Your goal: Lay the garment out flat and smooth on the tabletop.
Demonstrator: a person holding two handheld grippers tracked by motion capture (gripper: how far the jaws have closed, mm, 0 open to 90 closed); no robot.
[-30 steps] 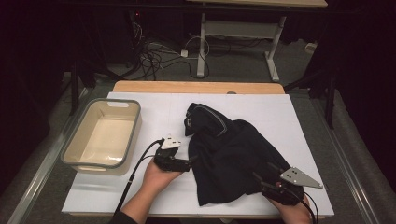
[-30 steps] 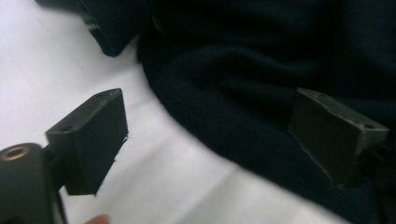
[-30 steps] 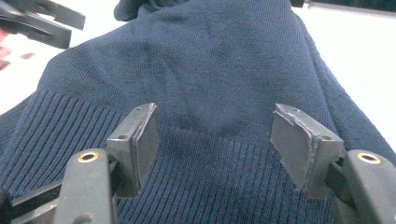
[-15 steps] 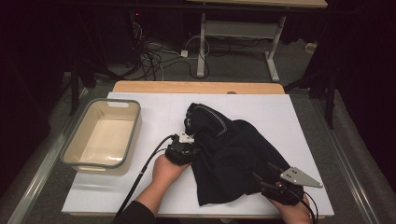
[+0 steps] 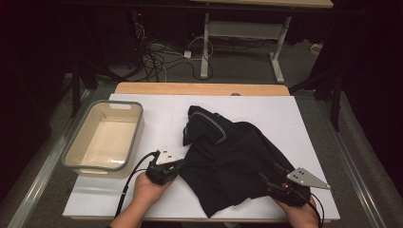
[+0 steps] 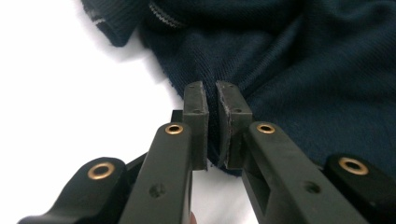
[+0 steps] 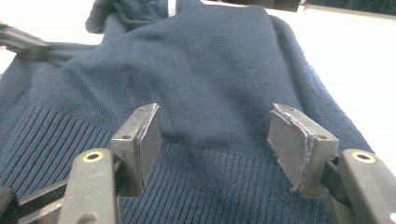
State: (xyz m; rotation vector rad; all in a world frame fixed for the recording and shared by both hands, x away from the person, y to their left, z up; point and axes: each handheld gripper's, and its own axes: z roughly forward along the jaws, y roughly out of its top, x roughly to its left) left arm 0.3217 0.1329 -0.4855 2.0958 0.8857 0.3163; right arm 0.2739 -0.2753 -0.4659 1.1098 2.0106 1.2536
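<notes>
Left gripper (image 6: 212,100) is just closing, pinching the navy sweater (image 5: 237,161) edge w/ narrow jaws; right gripper (image 7: 224,135) is hovering wide over its ribbed hem.

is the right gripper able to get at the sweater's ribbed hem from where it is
Probably yes. The right gripper stands open right over the ribbed hem of the sweater, with nothing between. The left gripper, whose jaws have just closed on the sweater's other edge, is off to the side.
</notes>
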